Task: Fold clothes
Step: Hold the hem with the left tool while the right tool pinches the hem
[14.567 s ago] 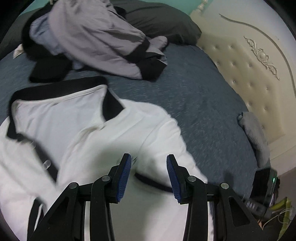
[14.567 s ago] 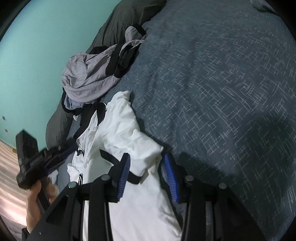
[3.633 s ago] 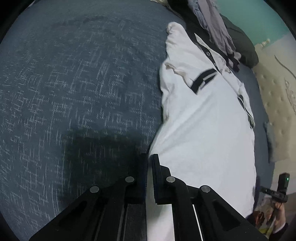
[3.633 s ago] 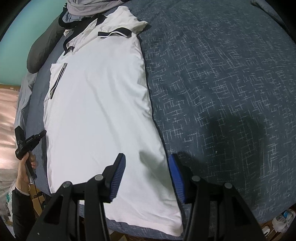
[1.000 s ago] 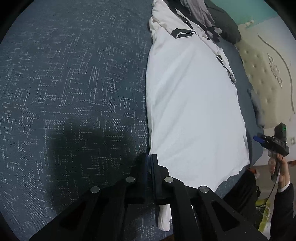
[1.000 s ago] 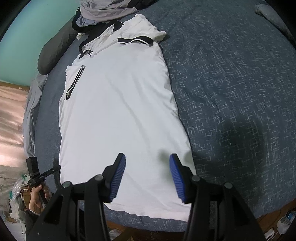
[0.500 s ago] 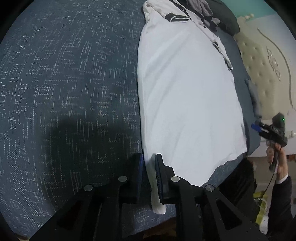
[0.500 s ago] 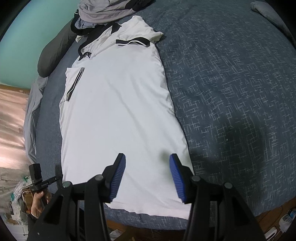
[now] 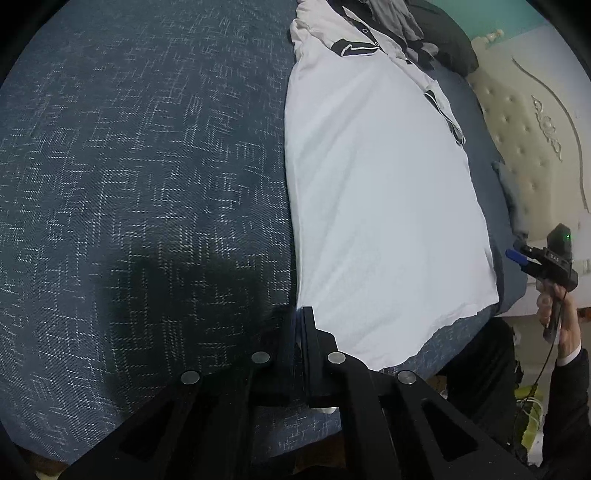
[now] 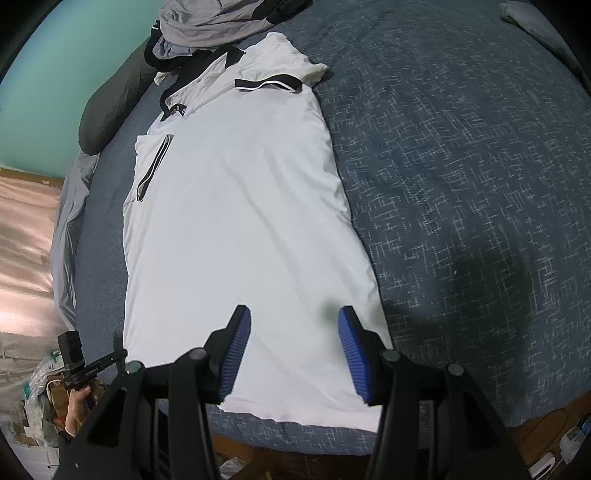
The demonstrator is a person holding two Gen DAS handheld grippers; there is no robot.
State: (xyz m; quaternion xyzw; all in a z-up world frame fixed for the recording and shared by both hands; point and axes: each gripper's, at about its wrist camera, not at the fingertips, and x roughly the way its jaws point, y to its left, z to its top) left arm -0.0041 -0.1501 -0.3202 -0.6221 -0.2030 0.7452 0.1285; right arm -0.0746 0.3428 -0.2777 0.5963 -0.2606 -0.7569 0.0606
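A white polo shirt [image 9: 380,192] with black collar and sleeve trim lies flat and stretched out on the dark blue bed; it also shows in the right wrist view [image 10: 240,229]. My left gripper [image 9: 298,314] is shut on the shirt's bottom hem corner at its left edge. My right gripper [image 10: 293,325] is open with blue pads, hovering over the shirt's lower hem and holding nothing. The right gripper also shows far right in the left wrist view [image 9: 543,258].
A pile of grey and black clothes [image 10: 218,26] lies beyond the shirt's collar, next to a dark pillow [image 10: 110,110]. A cream tufted headboard [image 9: 528,122] stands at the right. The bed's near edge [image 10: 295,439] runs just below the hem.
My left gripper has closed tight on the hem corner and the shirt now lies straighter. The right gripper has stayed open over the hem.
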